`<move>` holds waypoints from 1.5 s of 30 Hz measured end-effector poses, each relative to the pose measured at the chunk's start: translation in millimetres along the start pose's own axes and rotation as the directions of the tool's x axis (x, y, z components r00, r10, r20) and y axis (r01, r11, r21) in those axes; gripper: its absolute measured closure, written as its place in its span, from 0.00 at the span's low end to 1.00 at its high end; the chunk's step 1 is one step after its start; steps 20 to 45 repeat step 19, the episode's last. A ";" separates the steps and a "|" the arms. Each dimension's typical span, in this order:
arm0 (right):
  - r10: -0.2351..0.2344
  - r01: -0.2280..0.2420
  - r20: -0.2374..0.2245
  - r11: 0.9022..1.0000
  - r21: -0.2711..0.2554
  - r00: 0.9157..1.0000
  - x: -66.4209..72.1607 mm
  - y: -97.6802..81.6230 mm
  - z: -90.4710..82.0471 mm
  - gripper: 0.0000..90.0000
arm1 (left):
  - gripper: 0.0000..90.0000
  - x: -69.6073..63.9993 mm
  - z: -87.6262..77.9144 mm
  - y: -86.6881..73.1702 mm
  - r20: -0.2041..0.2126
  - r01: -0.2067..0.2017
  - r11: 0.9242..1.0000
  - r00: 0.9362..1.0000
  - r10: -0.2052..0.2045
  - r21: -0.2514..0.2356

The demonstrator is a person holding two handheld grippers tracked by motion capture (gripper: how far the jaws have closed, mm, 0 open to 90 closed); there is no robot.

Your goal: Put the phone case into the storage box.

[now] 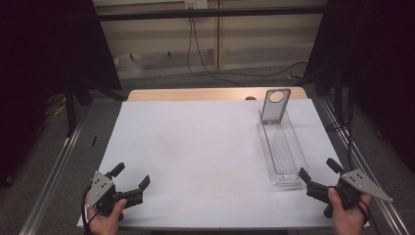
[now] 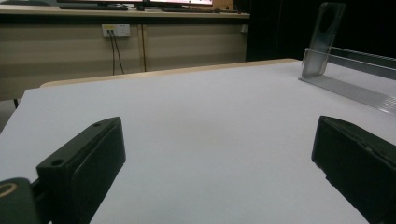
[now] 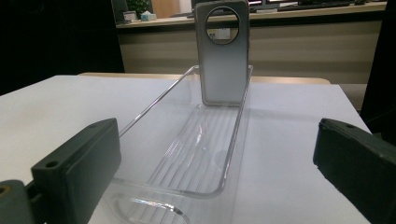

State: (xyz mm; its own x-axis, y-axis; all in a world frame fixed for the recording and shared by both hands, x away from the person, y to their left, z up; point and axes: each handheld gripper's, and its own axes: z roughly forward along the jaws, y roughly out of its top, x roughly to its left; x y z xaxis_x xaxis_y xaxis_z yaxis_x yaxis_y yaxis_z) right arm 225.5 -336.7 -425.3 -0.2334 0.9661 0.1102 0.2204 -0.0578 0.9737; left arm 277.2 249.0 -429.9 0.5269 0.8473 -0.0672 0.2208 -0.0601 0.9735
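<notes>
Where the white-covered rectangular tabletop (image 1: 195,156) is spread across the high view, it serves as the largest thing, and the long clear plastic tray (image 1: 283,147) is laid along its right side, lengthwise from near to far. This tray is taken as the landmark. At the tray's far end a grey translucent phone case with a round camera hole (image 1: 274,105) is stood upright, leaned against the far wall; in the right gripper view the same case (image 3: 223,60) is seen straight ahead beyond the tray (image 3: 187,154). Just beside the tray's near end, slightly to its right, the right claw (image 1: 318,169) is held in a hand, its jaws spread wide with nothing between them. Well apart from the tray, at the near left corner, the left claw (image 1: 131,176) is likewise held spread and empty.
</notes>
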 end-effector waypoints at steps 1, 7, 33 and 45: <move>0.000 0.000 -0.003 1.000 0.001 1.000 -0.1 -0.4 -0.9 0.00 | 0.03 0.4 0.2 0.2 0.001 -0.003 1.000 1.000 0.003 0.002; -0.032 0.032 -0.002 0.999 0.022 0.999 -1.0 -7.1 -1.2 0.00 | 0.03 -1.1 2.5 1.6 0.018 -0.010 1.000 1.000 0.010 -0.004; -0.014 0.014 -0.015 1.000 0.013 1.000 0.1 -7.5 3.1 0.00 | 0.03 -1.7 6.5 1.0 0.035 -0.012 1.000 0.999 0.012 0.004; -0.014 0.014 -0.015 1.000 0.013 1.000 0.1 -7.5 3.1 0.00 | 0.03 -1.7 6.5 1.0 0.035 -0.012 1.000 0.999 0.012 0.004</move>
